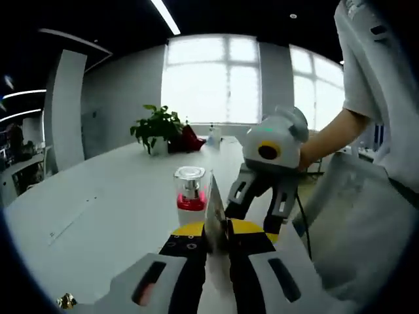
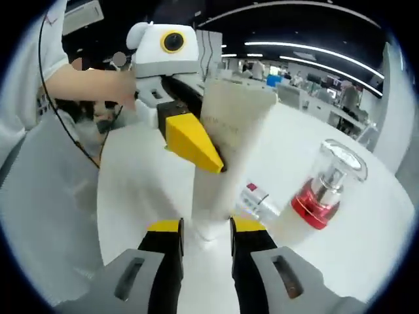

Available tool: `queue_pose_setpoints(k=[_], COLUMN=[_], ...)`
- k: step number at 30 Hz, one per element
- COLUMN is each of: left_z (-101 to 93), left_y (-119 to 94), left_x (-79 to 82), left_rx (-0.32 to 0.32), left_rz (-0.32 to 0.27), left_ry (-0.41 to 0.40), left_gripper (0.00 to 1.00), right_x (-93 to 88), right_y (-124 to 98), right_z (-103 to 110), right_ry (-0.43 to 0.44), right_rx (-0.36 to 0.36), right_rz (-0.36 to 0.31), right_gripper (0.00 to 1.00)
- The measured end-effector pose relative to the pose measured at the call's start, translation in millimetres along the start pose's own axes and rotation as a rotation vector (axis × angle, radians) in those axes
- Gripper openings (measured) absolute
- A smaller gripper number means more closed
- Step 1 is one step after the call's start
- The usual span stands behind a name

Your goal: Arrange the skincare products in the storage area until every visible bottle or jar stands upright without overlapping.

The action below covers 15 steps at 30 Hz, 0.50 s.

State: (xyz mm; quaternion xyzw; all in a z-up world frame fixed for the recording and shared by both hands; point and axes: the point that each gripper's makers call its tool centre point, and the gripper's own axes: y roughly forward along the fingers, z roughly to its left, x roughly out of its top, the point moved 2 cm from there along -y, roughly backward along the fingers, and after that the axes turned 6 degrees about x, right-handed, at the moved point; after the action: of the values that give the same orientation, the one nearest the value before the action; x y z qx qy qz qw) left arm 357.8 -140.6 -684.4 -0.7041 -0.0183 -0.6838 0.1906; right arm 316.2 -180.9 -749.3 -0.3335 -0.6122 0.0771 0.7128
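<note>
Presently one white tube (image 2: 226, 157) clamped by both tools (image 1: 218, 252) (image 2: 205, 243); one red-banded bottle (image 2: 324, 186) upright beside.

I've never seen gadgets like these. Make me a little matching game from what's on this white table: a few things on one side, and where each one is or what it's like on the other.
Things:
1. White tube
2. Pump bottle
3. Potted plant
4. Left tongs

Descriptions:
A. Far end of the table, near the window
B. Standing upright on the table, clear cap, red band
C. Gripped at both ends by the two tongs
D. Yellow-tipped, closed on the tube's flat end

Pairs: 1-C, 2-B, 3-A, 4-D
</note>
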Motion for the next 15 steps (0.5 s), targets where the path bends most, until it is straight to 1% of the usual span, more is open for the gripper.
queue_pose_setpoints(k=[3,6,9,15], left_z=[4.3,9.8,18.5,23.3], left_y=[6.1,10.4,15.4,22.4], left_x=[1.6,3.8,3.4,4.0], left_rx=[0.003,0.010,0.023,0.026], left_rz=[-0.002,-0.007,-0.015,-0.034], left_ry=[0.037,0.046,0.055,0.063], left_gripper=[0.11,0.11,0.11,0.11], right_x=[-15.1,-24.4,-24.1,-23.8], right_y=[-6.8,-12.8,-19.6,-25.6], right_z=[4.5,4.1,3.6,0.1], right_ry=[0.041,0.053,0.064,0.088], right_rx=[-0.019,-0.032,-0.047,-0.076], right_rz=[0.014,0.031,0.021,0.005], right_gripper=[0.26,0.24,0.25,0.25])
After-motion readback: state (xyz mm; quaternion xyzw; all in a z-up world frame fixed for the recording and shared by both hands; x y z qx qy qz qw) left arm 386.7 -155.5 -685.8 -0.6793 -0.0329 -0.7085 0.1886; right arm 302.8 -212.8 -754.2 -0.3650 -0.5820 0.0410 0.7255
